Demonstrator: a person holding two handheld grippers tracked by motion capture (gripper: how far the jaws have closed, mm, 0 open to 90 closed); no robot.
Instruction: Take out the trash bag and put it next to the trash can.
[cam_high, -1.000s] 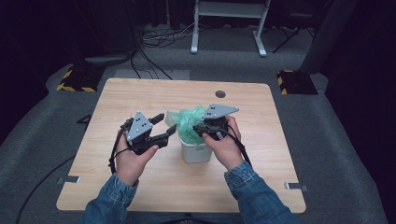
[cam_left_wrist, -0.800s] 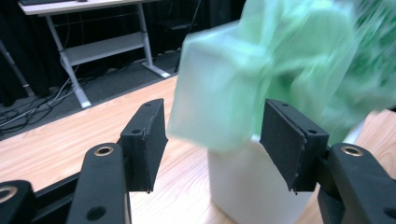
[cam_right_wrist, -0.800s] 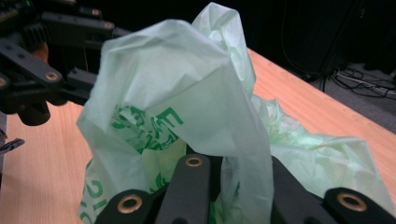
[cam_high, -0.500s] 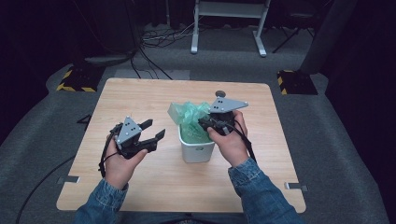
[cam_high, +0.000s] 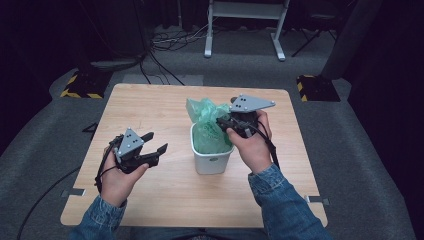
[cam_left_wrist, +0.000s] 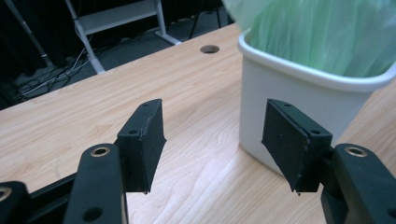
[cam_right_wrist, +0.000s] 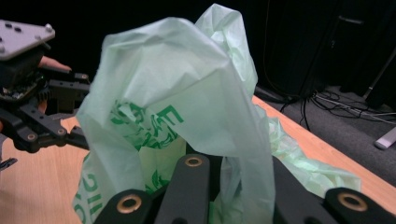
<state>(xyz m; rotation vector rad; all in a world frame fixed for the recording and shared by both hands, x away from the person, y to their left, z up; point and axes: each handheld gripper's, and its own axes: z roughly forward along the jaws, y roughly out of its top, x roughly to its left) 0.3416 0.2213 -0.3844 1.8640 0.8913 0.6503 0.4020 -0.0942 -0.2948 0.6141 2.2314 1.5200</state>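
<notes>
- Green, thin and see-through, the bag (cam_high: 210, 127) sits in the bin (cam_high: 212, 155) with its top pulled up in crumpled folds above the rim; darker green print shows on it in the right gripper view (cam_right_wrist: 163, 121).
- White plastic, rectangular and open-topped, the bin stands upright near the middle of the table (cam_high: 165, 200); in the left gripper view its wall (cam_left_wrist: 299, 93) rises just past the jaws.
- Right gripper (cam_high: 225, 123) is pressed together on a fold of the bag's top, held above the bin's right rim; in its own view the film (cam_right_wrist: 243, 186) runs down between the jaws.
- Left gripper (cam_high: 154, 145) hovers over the table left of the bin, apart from it, jaws spread with nothing between them; its pads (cam_left_wrist: 144, 140) frame bare wood, and it also shows at the left edge of the right gripper view (cam_right_wrist: 42, 126).
- Both forearms wear blue denim sleeves (cam_high: 285, 210).
- Light wood-grain table with a round hole (cam_left_wrist: 209, 48) near its far edge.
- Grey carpet (cam_high: 350, 150) surrounds it; behind are a white frame (cam_high: 245, 25), cables (cam_high: 165, 40), two yellow-and-black striped blocks (cam_high: 80, 87) and a dark background.
</notes>
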